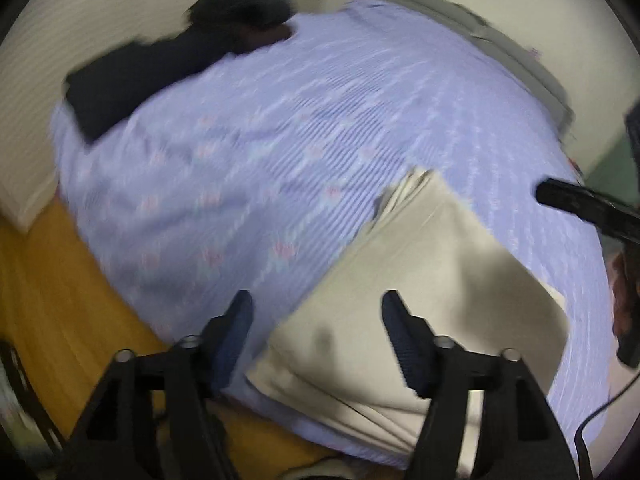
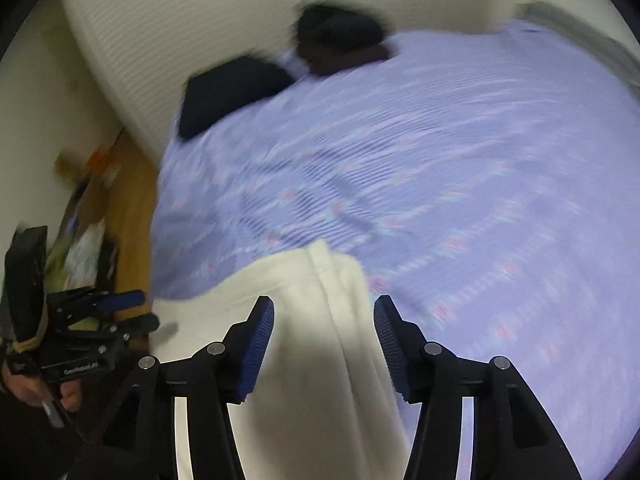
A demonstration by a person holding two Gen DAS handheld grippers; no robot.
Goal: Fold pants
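We see a bed covered with a lilac bedspread (image 1: 320, 120) that has thin stripes and small pink flowers. On it lie the cream pants (image 1: 420, 280), already folded into a flat, roughly rectangular pile near the edge of the bed that is closest to us. In the right wrist view the same pants (image 2: 304, 320) show a long seam or fold that runs away from the camera.

The left gripper (image 1: 316, 340) hangs above the near part of the pants with its jaws apart; nothing is between the blue pads and they do not press on the cloth. The right gripper (image 2: 324, 344) is also above the pants, its jaws apart in the same way, with only the cream cloth visible below the gap. We cannot see any fabric pinched by either gripper.

In the right wrist view the left gripper appears at the left edge, and a hand (image 2: 28, 388) holds its handle. In the left wrist view one dark finger of the right gripper reaches in from the right side, over the bedspread.

At the far side of the bed, next to the pale wall, lie a folded dark garment (image 1: 132, 80) and a second dark heap (image 1: 244, 12); both pictures are blurred, so we cannot say exactly what the heap is. Beside the bed we see a yellow wooden floor (image 1: 60, 300).
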